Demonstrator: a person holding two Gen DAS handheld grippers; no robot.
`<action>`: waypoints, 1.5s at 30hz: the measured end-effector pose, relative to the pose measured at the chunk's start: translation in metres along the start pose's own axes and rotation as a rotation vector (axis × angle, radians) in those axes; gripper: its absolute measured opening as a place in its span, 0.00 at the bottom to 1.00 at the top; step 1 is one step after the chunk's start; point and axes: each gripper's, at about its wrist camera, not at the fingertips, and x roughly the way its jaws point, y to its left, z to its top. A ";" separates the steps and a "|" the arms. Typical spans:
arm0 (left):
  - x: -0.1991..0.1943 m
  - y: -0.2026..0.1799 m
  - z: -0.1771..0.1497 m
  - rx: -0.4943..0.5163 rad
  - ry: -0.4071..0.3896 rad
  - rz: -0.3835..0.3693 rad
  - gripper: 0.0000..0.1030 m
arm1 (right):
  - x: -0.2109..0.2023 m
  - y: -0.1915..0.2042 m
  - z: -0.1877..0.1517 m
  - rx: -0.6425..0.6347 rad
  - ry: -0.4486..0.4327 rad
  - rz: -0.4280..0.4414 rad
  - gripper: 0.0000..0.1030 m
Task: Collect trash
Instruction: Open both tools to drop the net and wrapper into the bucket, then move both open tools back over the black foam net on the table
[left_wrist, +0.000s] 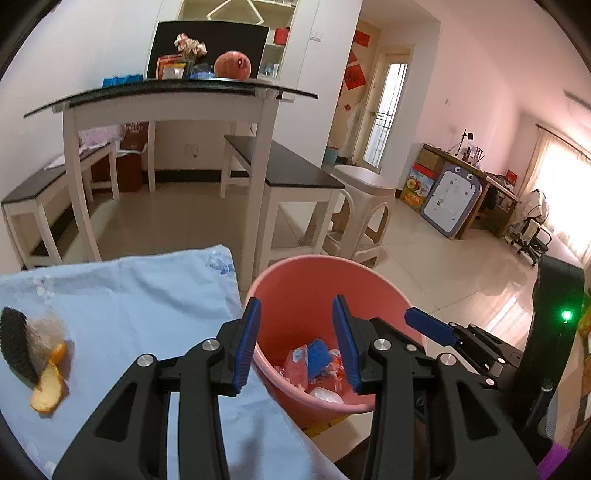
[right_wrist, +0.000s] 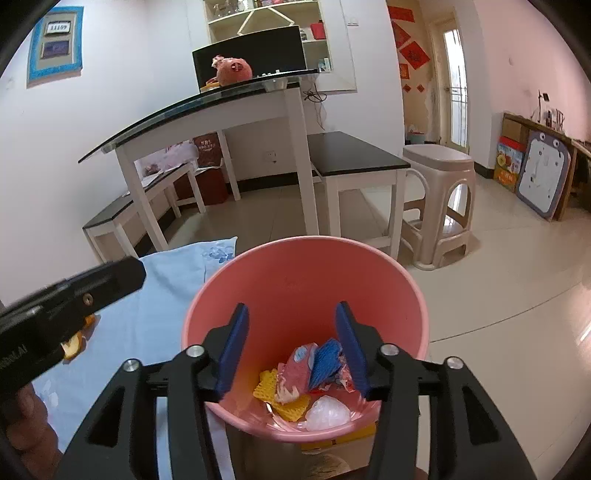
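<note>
Both grippers, left gripper (left_wrist: 297, 341) and right gripper (right_wrist: 291, 350), hold empty open fingers above the pink bucket (right_wrist: 369, 266), so the orange peel (left_wrist: 48, 387) on the tabletop (left_wrist: 147, 295) should be gripped firmly next.

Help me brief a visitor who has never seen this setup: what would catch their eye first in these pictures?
The pink bucket on the floor beside the blue cloth, already holding trash: blue and yellow foam netting and a clear plastic wad. The left gripper and right gripper both hang open and empty over it. Orange peels and a dark brush lie on the cloth.
</note>
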 end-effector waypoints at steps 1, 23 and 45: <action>-0.002 0.001 0.001 -0.002 -0.006 -0.001 0.39 | -0.001 0.001 0.000 -0.003 -0.001 -0.003 0.50; -0.036 0.016 -0.009 -0.038 -0.017 0.057 0.39 | -0.035 0.018 -0.007 -0.007 -0.025 0.059 0.61; -0.156 0.080 -0.069 -0.121 -0.141 0.287 0.39 | -0.099 0.135 -0.033 -0.106 -0.102 0.243 0.91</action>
